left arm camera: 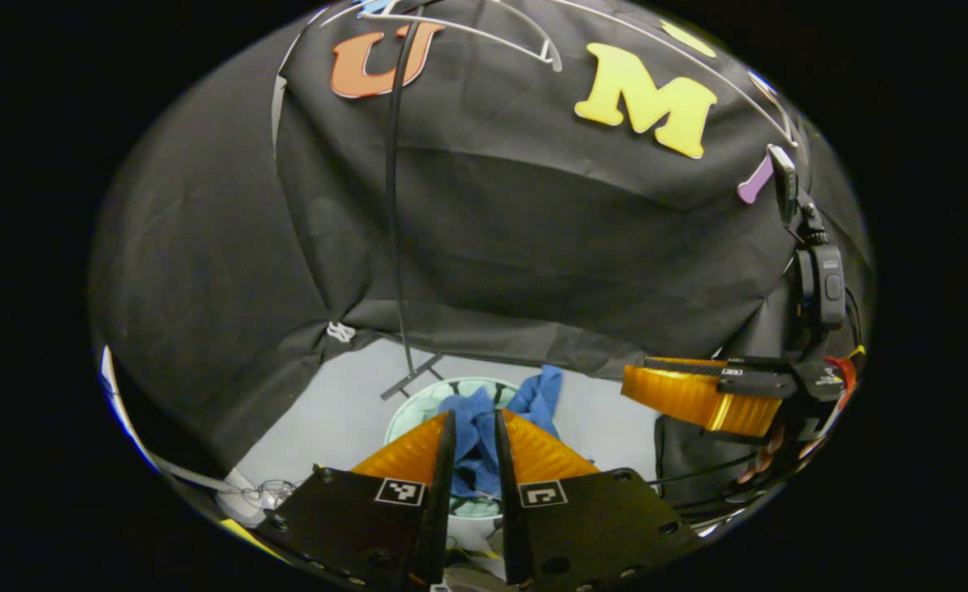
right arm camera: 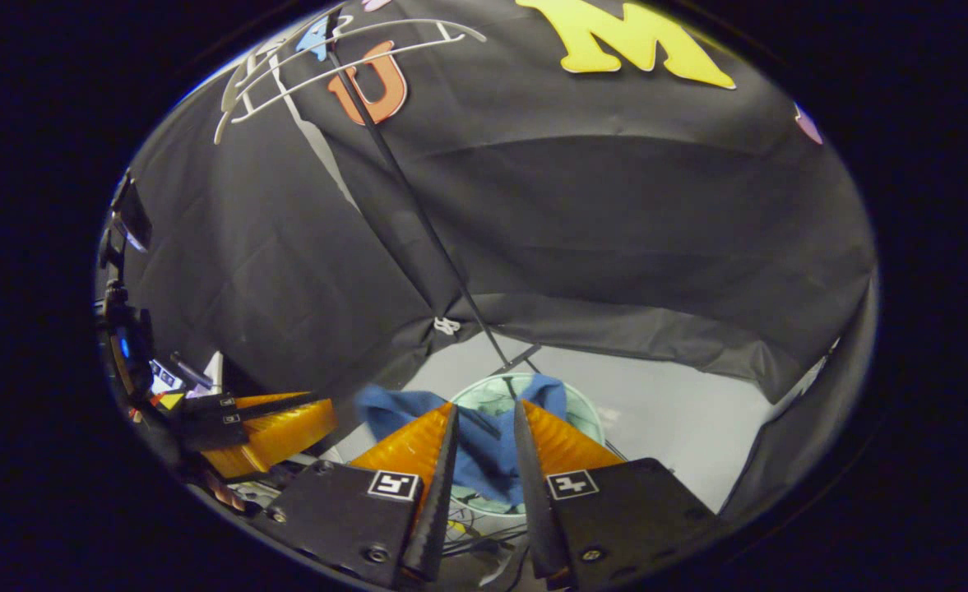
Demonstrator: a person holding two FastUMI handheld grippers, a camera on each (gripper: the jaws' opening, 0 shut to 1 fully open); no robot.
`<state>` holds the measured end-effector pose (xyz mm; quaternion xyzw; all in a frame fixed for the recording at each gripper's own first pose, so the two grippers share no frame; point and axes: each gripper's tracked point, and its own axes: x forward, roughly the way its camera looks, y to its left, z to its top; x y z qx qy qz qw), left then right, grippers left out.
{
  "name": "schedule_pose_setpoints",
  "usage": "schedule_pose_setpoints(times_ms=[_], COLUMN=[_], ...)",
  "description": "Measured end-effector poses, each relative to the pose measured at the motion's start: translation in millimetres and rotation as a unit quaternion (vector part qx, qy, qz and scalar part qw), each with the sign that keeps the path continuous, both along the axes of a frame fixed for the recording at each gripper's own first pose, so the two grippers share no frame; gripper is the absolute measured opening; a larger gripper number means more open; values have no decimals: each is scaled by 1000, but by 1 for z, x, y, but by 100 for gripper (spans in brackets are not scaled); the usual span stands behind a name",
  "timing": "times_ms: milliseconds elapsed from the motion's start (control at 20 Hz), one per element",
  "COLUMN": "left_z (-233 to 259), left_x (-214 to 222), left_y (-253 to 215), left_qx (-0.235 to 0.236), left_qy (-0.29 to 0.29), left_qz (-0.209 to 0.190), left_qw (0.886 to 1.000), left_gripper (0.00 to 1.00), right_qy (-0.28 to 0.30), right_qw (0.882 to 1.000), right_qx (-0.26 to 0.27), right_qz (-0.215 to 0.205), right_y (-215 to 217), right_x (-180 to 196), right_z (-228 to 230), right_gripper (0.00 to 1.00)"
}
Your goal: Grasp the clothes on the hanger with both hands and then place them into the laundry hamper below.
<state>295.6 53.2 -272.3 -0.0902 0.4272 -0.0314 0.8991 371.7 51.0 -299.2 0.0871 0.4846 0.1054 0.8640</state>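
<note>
I held both grippers, the left gripper (left arm camera: 475,427) and right gripper (right arm camera: 485,419), fingers apart, above the hamper (left arm camera: 418,407), letting the blue clothes (left arm camera: 471,432) settle inside.

The left gripper (left arm camera: 475,423) points down and forward, its orange fingers parted with a narrow gap. The right gripper (right arm camera: 485,415) hangs beside it, likewise tilted down, fingers slightly apart.
</note>
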Motion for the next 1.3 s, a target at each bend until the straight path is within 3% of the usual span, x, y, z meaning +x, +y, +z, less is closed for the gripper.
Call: schedule_pose_setpoints(times_ms=[50, 150, 200, 250, 350, 450, 650, 700, 750, 900, 1250, 1300], left_z=[-2, -10, -12, -12, -14, -8, 26, 36, 44, 84, 166, 178], left_x=[-1, -7, -10, -13, -13, -16, -42, -44, -47, -59, -89, -93], left_y=[1, 8, 10, 14, 23, 34, 49, 54, 59, 75, 81, 81], left_qx=[-3, 2, 4, 7, 9, 19, 36, 42, 48, 64, 66, 65], left_qy=[0, 10, 16, 18, 15, 5, -33, -47, -60, -109, -245, -261], left_qz=[1, 6, 8, 11, 16, 23, 28, 28, 27, 24, 2, 0], left_qw=[1000, 1000, 1000, 1000, 1000, 1000, 998, 998, 997, 992, 967, 963], left_gripper=[30, 45, 61, 76, 81, 94, 95, 100, 96, 95, 96, 100], right_qy=[-1, -2, -6, -11, -25, -44, -91, -102, -113, -149, -255, -268], right_qw=[1000, 1000, 1000, 1000, 999, 998, 992, 991, 989, 982, 947, 941], right_qx=[-3, -8, -11, -15, -23, -31, -53, -57, -58, -59, -79, -87], right_qz=[-4, -12, -16, -21, -33, -44, -64, -72, -78, -101, -177, -187], right_y=[-2, -9, -13, -17, -23, -27, -30, -29, -26, -25, -50, -56], right_x=[-3, -10, -13, -18, -27, -36, -55, -64, -76, -103, -186, -199], right_z=[1, 1, 2, 7, 19, 31, 61, 71, 81, 112, 199, 211], right_gripper=[45, 52, 61, 63, 77, 83, 88, 88, 88, 88, 88, 89])
